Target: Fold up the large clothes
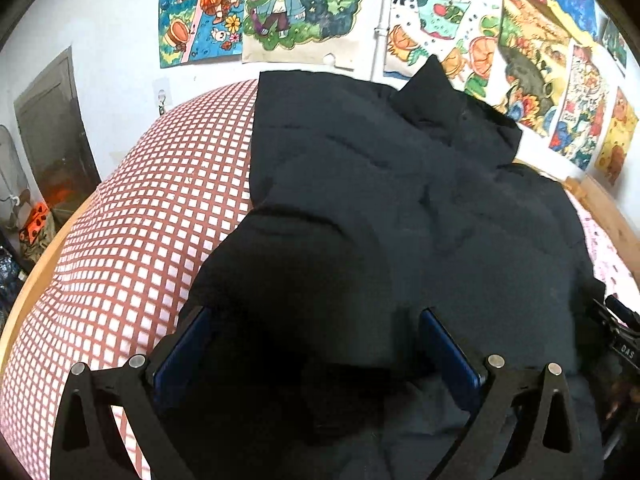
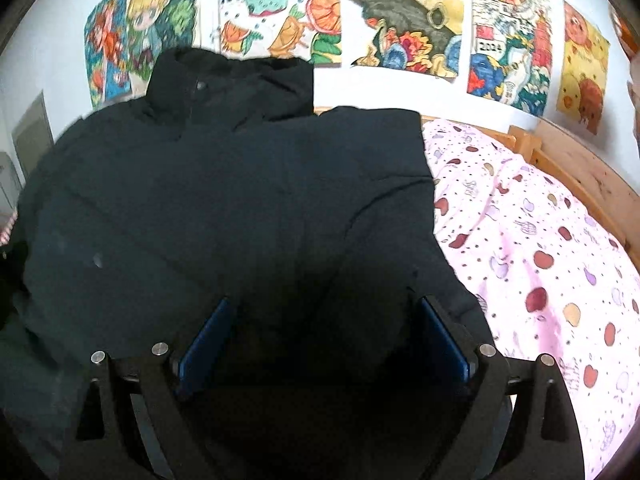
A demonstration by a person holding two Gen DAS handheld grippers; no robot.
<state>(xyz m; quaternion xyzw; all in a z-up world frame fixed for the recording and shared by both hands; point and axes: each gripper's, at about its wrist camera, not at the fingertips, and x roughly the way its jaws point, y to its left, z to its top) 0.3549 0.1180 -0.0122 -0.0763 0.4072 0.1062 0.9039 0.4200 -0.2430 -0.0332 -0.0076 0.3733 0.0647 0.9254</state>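
A large black padded jacket [image 1: 380, 200] lies spread on the bed, collar towards the wall, with one sleeve folded across its body. My left gripper [image 1: 314, 318] hovers low over the jacket's near left part. Its blue pads [image 1: 184, 352] stand wide apart and bare, with dark fabric bulging between them but not pinched. In the right wrist view the same jacket [image 2: 224, 200] fills the left and middle. My right gripper [image 2: 326, 312] stands open over its near right edge, and both blue pads [image 2: 444, 340] show with nothing pressed between them.
A red-and-white checked cover [image 1: 132, 248] lies left of the jacket and a pink apple-print sheet [image 2: 540, 260] lies to its right. The wooden bed frame [image 2: 580, 168] runs along the wall, which is covered with colourful drawings [image 1: 304, 4]. A black device [image 1: 618, 344] shows at the right edge.
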